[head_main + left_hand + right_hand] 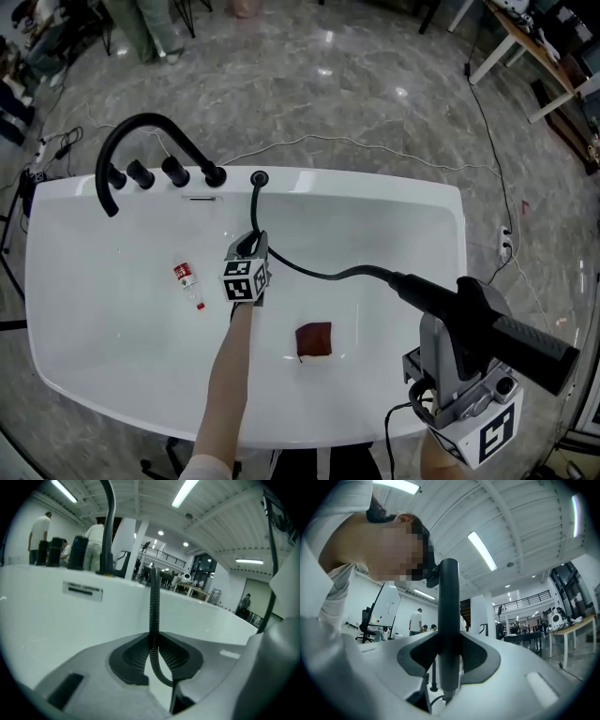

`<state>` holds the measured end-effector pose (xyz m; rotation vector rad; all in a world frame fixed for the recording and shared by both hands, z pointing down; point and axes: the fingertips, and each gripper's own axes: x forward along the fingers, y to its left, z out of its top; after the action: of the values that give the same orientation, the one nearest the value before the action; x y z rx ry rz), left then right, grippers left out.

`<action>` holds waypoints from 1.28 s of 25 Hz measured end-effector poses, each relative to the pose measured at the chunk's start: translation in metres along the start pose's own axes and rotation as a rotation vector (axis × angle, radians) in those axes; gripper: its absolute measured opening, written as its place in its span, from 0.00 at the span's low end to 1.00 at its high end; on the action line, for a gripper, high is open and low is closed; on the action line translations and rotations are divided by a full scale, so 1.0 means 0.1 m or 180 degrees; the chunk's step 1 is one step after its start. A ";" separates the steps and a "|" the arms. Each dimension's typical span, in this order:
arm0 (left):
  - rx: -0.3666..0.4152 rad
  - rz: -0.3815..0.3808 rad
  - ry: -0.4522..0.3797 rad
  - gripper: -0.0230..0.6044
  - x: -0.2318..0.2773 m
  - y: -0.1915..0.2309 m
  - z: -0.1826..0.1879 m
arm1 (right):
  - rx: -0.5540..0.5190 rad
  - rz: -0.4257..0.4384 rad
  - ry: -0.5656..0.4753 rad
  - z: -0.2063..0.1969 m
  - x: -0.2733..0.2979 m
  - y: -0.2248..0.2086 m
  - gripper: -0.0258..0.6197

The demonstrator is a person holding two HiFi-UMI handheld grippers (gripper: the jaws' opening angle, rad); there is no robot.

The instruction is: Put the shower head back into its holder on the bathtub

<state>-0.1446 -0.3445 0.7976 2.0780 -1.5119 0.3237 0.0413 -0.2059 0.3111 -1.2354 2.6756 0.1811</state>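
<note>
Over the white bathtub [412,202], both tools grip the shower set.
Pinched at its handle by the right tool [449,654], the black shower head [511,334] hangs above the tub's near right corner, well apart from the faucet [174,170]. Inside the tub, the left tool [153,645] is pressed onto the ribbed hose [323,275].

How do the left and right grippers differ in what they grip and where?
The left gripper grips the thin ribbed hose, the right gripper the thick smooth shower head. The left gripper is inside the bathtub by its far wall; the right gripper is at its near right corner. Both are shut.
</note>
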 end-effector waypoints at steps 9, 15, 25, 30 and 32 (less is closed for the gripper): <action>0.0478 0.0183 -0.0650 0.13 -0.92 -0.37 0.96 | -0.0136 -0.0121 -0.0201 0.54 0.00 -0.10 0.25; 0.0702 0.0252 -0.0563 0.13 -1.00 -0.44 1.32 | -0.0150 -0.0136 -0.0159 0.62 0.04 -0.12 0.25; 0.0293 0.0559 0.0184 0.12 -1.00 0.01 0.99 | -0.0109 -0.0203 -0.0111 0.76 0.06 -0.18 0.25; 0.0285 0.0637 0.0398 0.12 -0.88 0.13 1.05 | -0.0153 -0.0223 -0.0153 0.93 0.09 -0.25 0.25; 0.0347 0.0565 0.0415 0.12 -0.69 0.05 1.16 | -0.0166 -0.0230 -0.0146 0.89 0.08 -0.26 0.25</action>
<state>-0.1869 -0.3551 0.6698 1.9653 -1.6344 0.6090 0.0668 -0.2121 0.2218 -1.3242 2.5985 0.2671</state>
